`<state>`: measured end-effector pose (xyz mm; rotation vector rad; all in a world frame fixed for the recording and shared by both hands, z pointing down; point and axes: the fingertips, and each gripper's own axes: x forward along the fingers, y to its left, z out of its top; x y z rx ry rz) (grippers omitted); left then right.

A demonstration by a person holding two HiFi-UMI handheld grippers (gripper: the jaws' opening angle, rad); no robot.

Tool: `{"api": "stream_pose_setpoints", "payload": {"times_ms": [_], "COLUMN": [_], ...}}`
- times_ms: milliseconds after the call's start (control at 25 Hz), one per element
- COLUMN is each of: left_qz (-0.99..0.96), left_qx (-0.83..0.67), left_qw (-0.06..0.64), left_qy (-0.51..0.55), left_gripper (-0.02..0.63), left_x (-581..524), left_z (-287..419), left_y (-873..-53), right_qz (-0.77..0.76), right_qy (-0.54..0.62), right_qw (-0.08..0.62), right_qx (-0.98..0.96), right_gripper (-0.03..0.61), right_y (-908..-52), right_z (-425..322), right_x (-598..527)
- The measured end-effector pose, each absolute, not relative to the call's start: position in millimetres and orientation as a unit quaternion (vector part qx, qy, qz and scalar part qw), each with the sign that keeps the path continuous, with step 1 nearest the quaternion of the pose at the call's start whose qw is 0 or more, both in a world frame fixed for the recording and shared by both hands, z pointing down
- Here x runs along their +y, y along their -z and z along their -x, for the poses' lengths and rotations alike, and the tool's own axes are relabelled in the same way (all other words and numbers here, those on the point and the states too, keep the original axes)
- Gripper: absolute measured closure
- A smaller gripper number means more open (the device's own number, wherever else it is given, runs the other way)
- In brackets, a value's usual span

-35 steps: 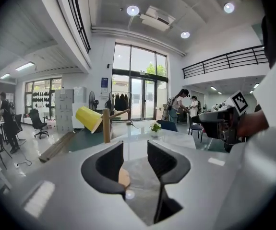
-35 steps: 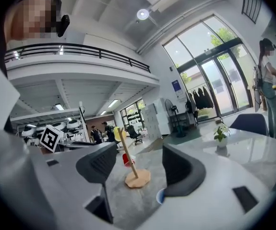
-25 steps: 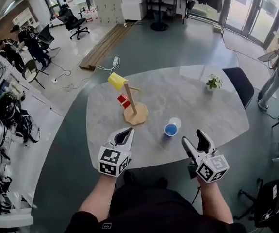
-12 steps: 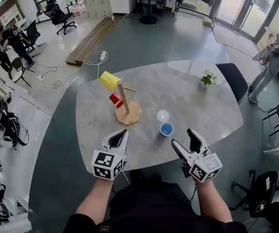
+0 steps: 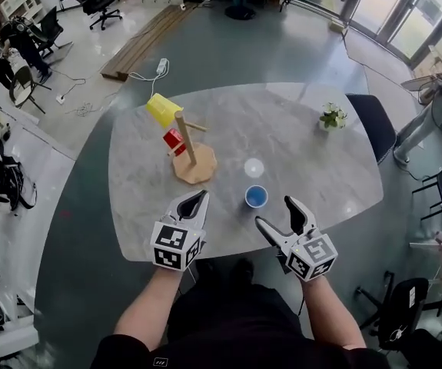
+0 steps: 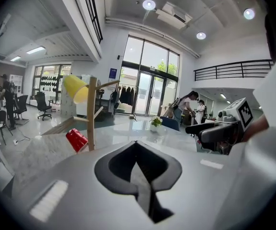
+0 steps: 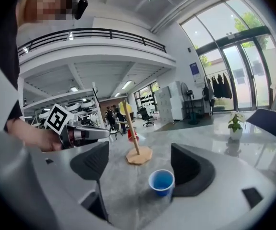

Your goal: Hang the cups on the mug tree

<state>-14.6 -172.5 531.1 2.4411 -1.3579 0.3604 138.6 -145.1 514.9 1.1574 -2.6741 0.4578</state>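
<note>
Right gripper (image 5: 274, 212): jaws opening wide, nothing pinched; the blue cup (image 5: 256, 196) stands upright on the desk (image 5: 313, 160), just ahead of them.
Left gripper (image 5: 199, 198): pressed together, empty.
Handling: the blue cup looks light, thin-walled and easily tipped; probably best pinched gently over its rim.
Count: three cups: one blue, plus a yellow cup (image 5: 159, 108) and a red cup (image 5: 174, 141) on the single mug tree (image 5: 195, 167).

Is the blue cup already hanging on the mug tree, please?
No, the blue cup stands upright on the table, apart from the mug tree.
</note>
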Motion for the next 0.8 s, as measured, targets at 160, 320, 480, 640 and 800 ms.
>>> {"api": "stream_pose_setpoints", "payload": {"times_ms": [160, 320, 480, 640, 800], "left_qz": [-0.845, -0.836, -0.826, -0.825, -0.819], "left_qx": [-0.486, -0.501, -0.513, -0.511, -0.514], "left_qw": [0.169, 0.171, 0.185, 0.18, 0.197], "left_qy": [-0.146, -0.146, -0.141, -0.16, -0.165], "left_gripper": [0.602, 0.602, 0.602, 0.601, 0.601], "left_x": [-173, -175, -176, -177, -176], "left_z": [4, 1, -3, -16, -21], "left_y": [-554, -564, -575, -587, -597], "right_qz": [-0.357, -0.34, -0.339, -0.333, -0.327], "right_qy": [-0.161, -0.162, -0.162, -0.156, -0.16], "right_qw": [0.122, 0.13, 0.15, 0.17, 0.181], "right_qx": [-0.912, -0.917, -0.914, -0.914, -0.914], "right_gripper": [0.207, 0.204, 0.201, 0.201, 0.201], "right_y": [-550, -578, -602, -622, -643], "right_z": [-135, -134, -130, -129, -128], "right_x": [-150, -160, -171, -183, -193]}}
